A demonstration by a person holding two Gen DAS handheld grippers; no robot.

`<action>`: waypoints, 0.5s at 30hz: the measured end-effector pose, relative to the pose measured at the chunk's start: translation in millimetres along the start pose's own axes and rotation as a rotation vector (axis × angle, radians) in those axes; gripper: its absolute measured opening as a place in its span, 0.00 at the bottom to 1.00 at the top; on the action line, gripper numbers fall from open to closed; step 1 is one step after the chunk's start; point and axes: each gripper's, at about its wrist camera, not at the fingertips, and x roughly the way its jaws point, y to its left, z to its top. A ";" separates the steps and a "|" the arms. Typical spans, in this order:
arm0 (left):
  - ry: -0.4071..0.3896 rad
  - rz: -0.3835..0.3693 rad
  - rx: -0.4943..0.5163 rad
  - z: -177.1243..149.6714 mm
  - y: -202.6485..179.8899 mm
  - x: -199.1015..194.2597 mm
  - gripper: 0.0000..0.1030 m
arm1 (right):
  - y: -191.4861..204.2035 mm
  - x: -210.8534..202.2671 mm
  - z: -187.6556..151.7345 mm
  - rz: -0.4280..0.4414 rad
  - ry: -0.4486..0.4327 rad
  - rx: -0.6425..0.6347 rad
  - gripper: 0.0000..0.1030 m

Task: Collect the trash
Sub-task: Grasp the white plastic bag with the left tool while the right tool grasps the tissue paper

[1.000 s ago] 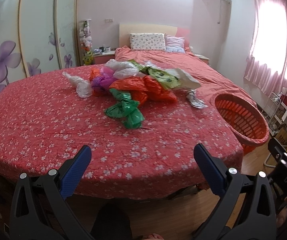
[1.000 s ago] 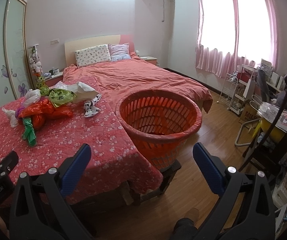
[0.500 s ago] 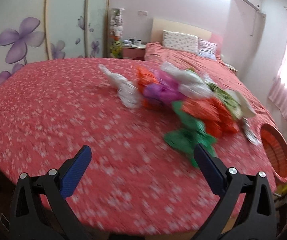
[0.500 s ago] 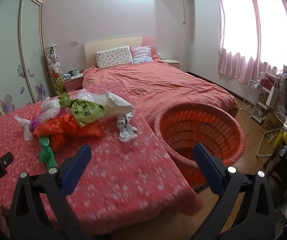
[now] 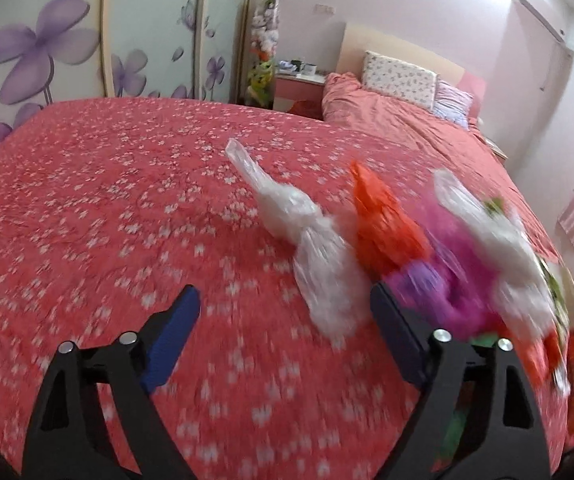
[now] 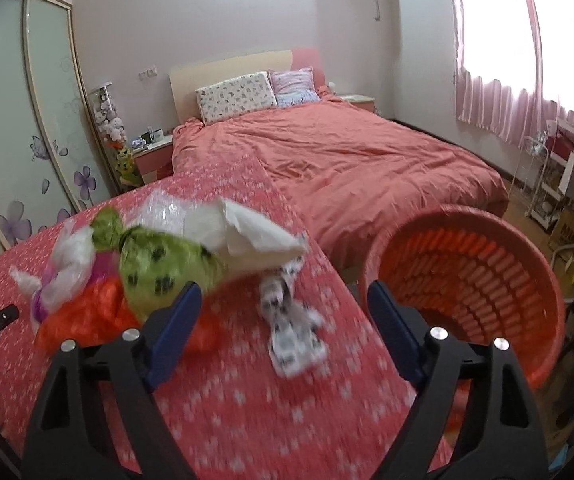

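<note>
Both tongs are spread and slowly closing, nothing pinched in either one yet. Left gripper hangs over a red floral bedspread, tilted down at it, with a knotted clear plastic bag lying on the cloth just ahead of its right finger, not touching the pads. Right behind that bag sits the rest of the trash heap: an orange bag, a purple one, another whitish bag. It's all pretty blurry.

Right gripper also points down at the bedspread, with a crumpled black-and-white printed wrapper lying between its fingers, but the pads aren't on it. Off to its left is a green spotted bag with a white sheet of paper on top. An orange laundry basket stands just off the cloth's edge on the right, looks empty from here.

Room-wise: a bed with a plain coral duvet, two pillows, a wardrobe with purple flower doors, pink curtains.
</note>
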 end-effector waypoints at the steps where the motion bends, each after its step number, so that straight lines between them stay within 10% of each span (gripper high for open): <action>1: 0.007 0.007 -0.004 4.5 0.8 5.5 0.78 | 3.6 6.1 5.6 -0.001 -0.008 -0.011 0.81; 15: 0.103 0.022 -0.013 30.6 1.7 61.3 0.66 | 26.9 94.4 49.6 0.079 0.109 -0.057 0.70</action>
